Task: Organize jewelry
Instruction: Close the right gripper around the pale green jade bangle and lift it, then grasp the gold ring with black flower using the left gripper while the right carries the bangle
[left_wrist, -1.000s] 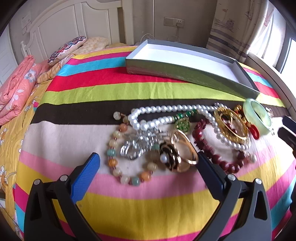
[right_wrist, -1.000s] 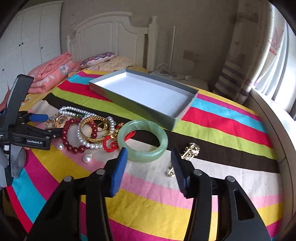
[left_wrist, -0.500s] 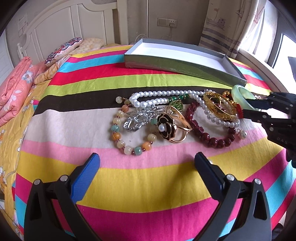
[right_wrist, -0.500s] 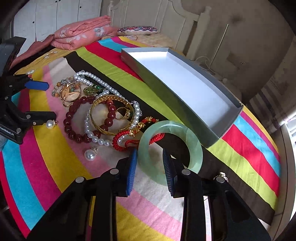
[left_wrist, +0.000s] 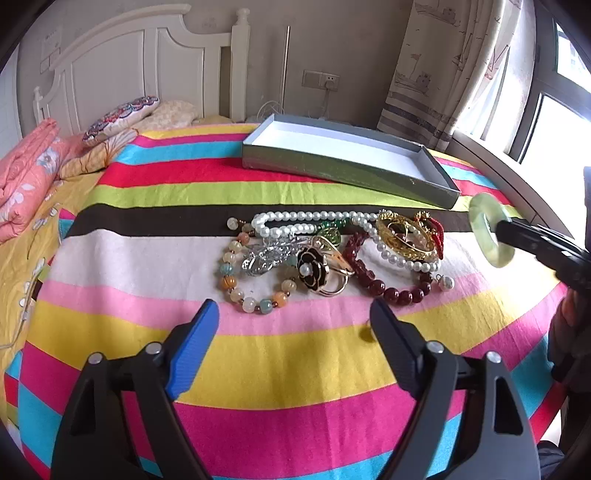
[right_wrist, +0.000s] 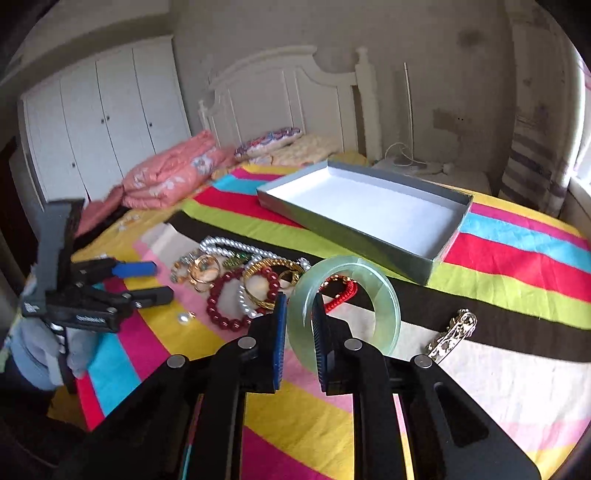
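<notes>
Striped bedspread (right_wrist: 517, 387) carries a heap of jewelry (left_wrist: 332, 251) near a grey box (right_wrist: 369, 210). Right gripper (right_wrist: 299, 325) pinches the green jade bangle (right_wrist: 384, 299), lifted above the bedspread; left gripper (left_wrist: 295, 325) hovers spread wide.

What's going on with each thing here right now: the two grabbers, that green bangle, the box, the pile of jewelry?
Right gripper: shut on the green bangle, holding it up off the bedspread.
Left gripper: open, holding nothing.
Box: open, nothing inside.
Pearl necklace: lying loose on the bedspread.
Dark red bead bracelet: lying flat, untouched.
Gold hair clip: lying by itself.
</notes>
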